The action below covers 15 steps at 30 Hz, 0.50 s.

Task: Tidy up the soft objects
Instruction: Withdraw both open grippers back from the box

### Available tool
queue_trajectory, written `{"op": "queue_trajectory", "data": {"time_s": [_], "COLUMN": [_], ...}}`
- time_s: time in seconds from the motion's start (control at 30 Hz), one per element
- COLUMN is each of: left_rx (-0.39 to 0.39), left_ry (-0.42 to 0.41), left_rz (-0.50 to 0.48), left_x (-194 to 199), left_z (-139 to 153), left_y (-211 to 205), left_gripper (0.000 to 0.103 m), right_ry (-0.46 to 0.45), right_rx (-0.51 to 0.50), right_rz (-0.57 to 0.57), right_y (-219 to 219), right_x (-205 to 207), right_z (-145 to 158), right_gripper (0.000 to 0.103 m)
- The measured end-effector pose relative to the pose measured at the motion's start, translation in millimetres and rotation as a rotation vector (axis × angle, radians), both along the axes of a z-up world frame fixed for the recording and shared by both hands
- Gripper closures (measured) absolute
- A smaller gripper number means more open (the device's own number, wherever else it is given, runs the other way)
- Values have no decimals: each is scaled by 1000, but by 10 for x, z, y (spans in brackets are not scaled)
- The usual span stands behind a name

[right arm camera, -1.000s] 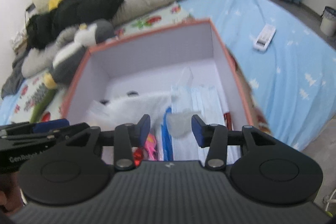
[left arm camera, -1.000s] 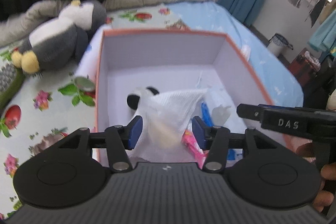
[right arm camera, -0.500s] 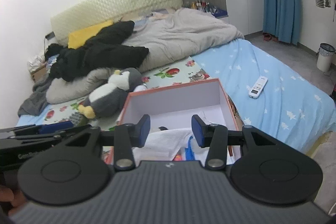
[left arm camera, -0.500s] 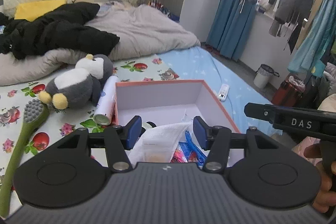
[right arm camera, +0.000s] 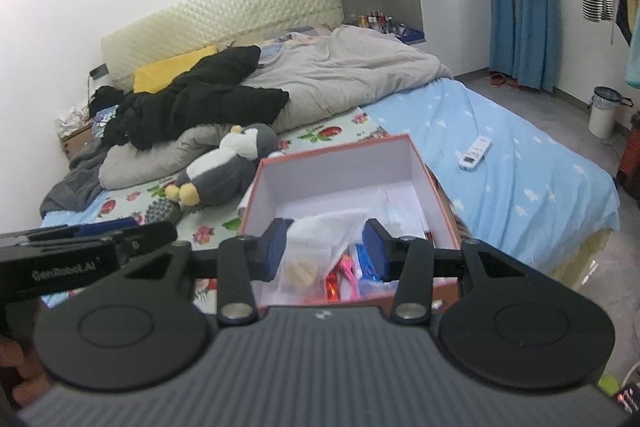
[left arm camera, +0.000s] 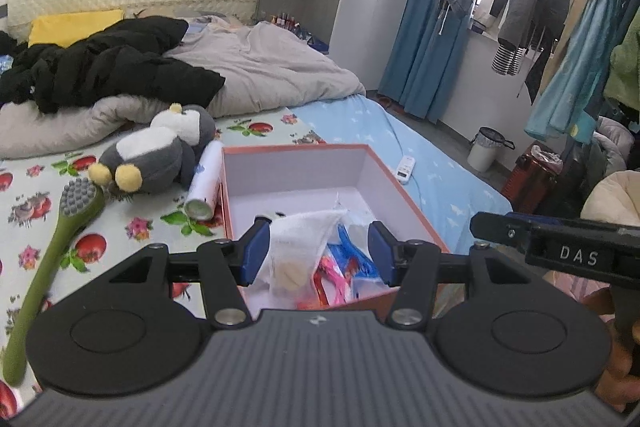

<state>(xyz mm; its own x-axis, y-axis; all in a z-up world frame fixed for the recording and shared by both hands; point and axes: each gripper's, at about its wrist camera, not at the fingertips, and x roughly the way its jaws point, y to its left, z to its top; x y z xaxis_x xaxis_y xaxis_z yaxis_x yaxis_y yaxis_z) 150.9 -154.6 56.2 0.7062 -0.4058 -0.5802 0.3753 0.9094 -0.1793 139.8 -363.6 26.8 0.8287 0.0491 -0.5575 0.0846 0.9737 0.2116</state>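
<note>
While both grippers hang above the near end of the box point(left arm camera: 304, 163), each with jaws parted and nothing between them, the bed point(left arm camera: 420, 151) carries everything in view. The box sits open on it, holding a white cloth point(left arm camera: 304, 239) draped over bright packets point(left arm camera: 340, 267). Outside, just beside the box's far left corner, lies the plush penguin point(left arm camera: 156, 155), the largest soft item not yet stowed. It looks light, squashy and non-fragile; the round grey belly should take a pinch best. Its long axis runs diagonally, head toward the pillows, yellow feet toward the camera. A spray can point(left arm camera: 204, 183) lies between penguin and box; a green brush point(left arm camera: 52, 259) lies left. The left gripper point(left arm camera: 316, 255) stands moderately wide, the right gripper point(right arm camera: 326, 251) somewhat narrower.
</note>
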Motion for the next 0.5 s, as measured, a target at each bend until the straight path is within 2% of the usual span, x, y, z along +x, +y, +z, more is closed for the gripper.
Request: {"op": "queue_trajectory", "data": {"time_s": [0.27, 0.5], "left_rx": [13, -13], "left_ry": [23, 21], "left_rz": [19, 44], "left_x": [-199, -247], "left_z": [-228, -399], "left_y": [84, 151], "left_gripper": [42, 42], "right_ry": [31, 22], "right_rx": [12, -19], "right_rz": [-14, 13], "right_y": [5, 82], "right_x": [-165, -231], "right_z": [-264, -410], "right_gripper": [57, 57]}}
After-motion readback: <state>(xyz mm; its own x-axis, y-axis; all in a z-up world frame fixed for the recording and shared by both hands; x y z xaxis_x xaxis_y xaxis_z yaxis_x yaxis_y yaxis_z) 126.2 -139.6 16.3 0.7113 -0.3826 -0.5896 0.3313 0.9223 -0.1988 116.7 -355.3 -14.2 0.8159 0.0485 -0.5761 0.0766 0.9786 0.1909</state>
